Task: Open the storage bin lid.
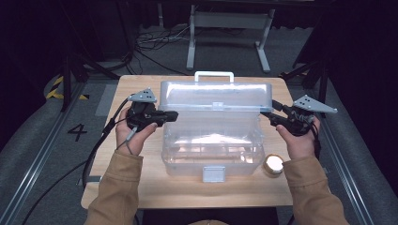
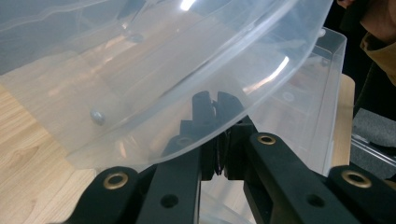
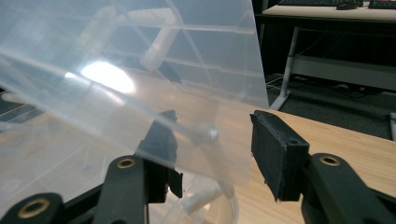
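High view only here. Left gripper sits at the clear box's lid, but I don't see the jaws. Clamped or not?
Observer: Clamped. In the left gripper view, the left gripper has its jaws shut on the rim of the lid, with the plastic pinched between the pads.
Operator: And the right one? From above it looks like it's at the lid's other end.
Observer: Not gripping. In the right gripper view, the right gripper has its jaws open. The lid's edge sits between them, and the outer pad stands clear of the plastic.
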Demonstrator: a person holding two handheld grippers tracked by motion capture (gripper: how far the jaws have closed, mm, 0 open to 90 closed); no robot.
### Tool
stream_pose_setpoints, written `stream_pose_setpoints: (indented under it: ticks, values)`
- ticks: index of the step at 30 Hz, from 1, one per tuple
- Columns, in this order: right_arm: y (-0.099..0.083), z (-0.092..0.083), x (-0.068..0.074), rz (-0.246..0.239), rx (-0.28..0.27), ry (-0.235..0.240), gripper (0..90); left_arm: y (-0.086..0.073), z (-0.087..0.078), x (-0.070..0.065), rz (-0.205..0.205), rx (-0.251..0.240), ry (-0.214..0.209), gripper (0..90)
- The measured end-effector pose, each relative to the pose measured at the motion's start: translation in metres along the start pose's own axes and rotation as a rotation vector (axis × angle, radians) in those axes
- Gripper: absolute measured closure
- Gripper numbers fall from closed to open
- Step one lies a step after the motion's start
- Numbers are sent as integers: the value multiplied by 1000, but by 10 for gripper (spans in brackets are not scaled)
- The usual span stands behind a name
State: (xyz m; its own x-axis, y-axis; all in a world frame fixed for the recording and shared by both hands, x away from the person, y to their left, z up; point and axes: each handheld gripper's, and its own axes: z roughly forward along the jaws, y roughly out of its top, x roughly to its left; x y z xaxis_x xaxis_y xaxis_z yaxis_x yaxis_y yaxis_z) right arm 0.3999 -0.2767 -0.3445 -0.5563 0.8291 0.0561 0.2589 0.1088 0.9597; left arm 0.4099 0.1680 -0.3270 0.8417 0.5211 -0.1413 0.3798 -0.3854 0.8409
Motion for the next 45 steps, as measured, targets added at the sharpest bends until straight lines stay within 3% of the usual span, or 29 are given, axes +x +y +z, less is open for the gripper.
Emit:
stream_pose_setpoints:
  ticks: [10,23,26,32,36,41,45]
  values:
    - [4,14,9,-6,-37,-51,471,0,1,-1,0,0,0,842]
    - [5,26,11,45,-73,-98,462,-4,-2,-5,13,27,-17,748]
    - [6,29,14,58,-89,-143,500,-5,-2,-5,14,38,-21,736]
    - [9,31,15,70,-94,-174,501,-6,-6,-7,17,54,-27,709]
    - [12,32,16,59,-103,-196,479,-11,-10,-13,35,89,-30,693]
    - [19,32,21,28,-120,-223,501,-18,-17,-14,19,58,-75,685]
    - [23,32,23,6,-113,-255,548,-22,-22,-17,19,48,-87,684]
